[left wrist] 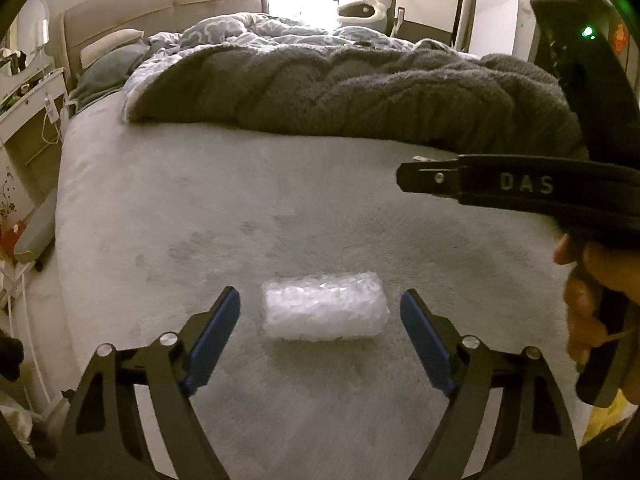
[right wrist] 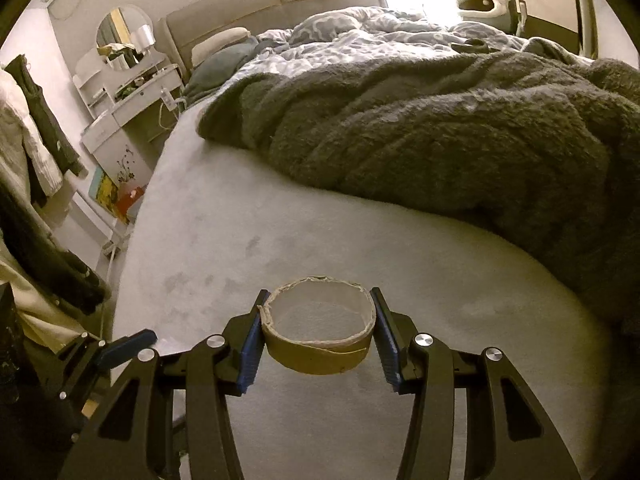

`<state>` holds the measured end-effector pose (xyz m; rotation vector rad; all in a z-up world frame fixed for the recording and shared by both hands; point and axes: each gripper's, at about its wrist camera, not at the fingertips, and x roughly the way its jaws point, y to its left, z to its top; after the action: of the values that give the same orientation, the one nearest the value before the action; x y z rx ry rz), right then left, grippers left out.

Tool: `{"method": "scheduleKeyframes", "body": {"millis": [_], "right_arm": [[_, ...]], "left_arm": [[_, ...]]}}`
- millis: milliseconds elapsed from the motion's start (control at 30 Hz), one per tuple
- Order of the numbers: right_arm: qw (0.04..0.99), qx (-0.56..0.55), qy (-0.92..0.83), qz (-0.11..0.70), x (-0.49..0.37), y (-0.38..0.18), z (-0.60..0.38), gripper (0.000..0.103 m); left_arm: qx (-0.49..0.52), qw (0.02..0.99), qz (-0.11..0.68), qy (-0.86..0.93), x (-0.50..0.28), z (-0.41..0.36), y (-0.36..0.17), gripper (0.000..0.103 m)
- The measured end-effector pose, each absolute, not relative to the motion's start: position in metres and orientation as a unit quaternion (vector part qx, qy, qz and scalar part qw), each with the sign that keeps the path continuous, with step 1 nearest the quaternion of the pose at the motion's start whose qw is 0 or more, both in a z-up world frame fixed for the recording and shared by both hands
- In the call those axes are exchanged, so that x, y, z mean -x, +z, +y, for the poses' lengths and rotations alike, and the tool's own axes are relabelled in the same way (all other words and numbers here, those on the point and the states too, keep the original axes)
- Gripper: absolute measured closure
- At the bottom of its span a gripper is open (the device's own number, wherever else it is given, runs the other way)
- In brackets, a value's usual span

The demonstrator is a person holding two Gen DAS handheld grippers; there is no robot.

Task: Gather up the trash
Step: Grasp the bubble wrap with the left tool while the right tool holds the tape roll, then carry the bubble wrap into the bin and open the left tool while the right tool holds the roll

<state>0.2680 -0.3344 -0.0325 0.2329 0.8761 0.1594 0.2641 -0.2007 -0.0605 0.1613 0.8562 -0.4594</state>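
A roll of clear bubble wrap (left wrist: 324,312) lies on the grey bed sheet (left wrist: 200,208). My left gripper (left wrist: 320,296) is open, with one blue pad on each side of the roll and a gap between each pad and the wrap. In the right wrist view my right gripper (right wrist: 319,296) is shut on an empty brown cardboard tape ring (right wrist: 320,360), held just above the sheet (right wrist: 440,280). The ring's opening faces up. A black finger (left wrist: 500,184) of the right gripper and the hand (left wrist: 592,292) holding it show at the right of the left wrist view.
A dark fluffy blanket (right wrist: 440,140) lies bunched across the bed behind both grippers, with a patterned duvet (right wrist: 360,36) and pillows (right wrist: 220,52) beyond it. A white dressing table with a mirror (right wrist: 124,76) and hanging clothes (right wrist: 36,132) stand left of the bed.
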Motion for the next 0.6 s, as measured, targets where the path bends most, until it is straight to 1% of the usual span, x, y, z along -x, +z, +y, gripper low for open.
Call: {"method": "scheduleKeyframes", "body": {"millis": [67, 100, 133, 233, 467, 600], "right_arm": [[0.895, -0.116, 0.073, 0.424, -0.266, -0.032, -0.341, 0.053], [0.895, -0.119, 0.072, 0.424, -0.266, -0.031, -0.343, 0.053], [0.895, -0.121, 0.071, 0.424, -0.265, -0.03, -0.345, 0.053], [0.896, -0.112, 0.068, 0.425, -0.261, -0.026, -0.347, 0.053], [0.892, -0.126, 0.062, 0.431, -0.238, -0.026, -0.355, 0.053], [0.894, -0.118, 0.058, 0.429, -0.21, -0.018, -0.343, 0.053]], "left_arm": [[-0.075, 0.878, 0.419, -0.218, -0.266, -0.202, -0.065, 0.027], [-0.074, 0.876, 0.426, -0.215, -0.268, -0.203, -0.068, 0.029], [-0.074, 0.875, 0.427, -0.215, -0.269, -0.204, -0.069, 0.035], [-0.078, 0.876, 0.423, -0.218, -0.267, -0.205, -0.067, 0.04], [-0.062, 0.882, 0.412, -0.22, -0.254, -0.203, -0.047, 0.041], [-0.042, 0.883, 0.415, -0.215, -0.239, -0.183, -0.038, 0.041]]}}
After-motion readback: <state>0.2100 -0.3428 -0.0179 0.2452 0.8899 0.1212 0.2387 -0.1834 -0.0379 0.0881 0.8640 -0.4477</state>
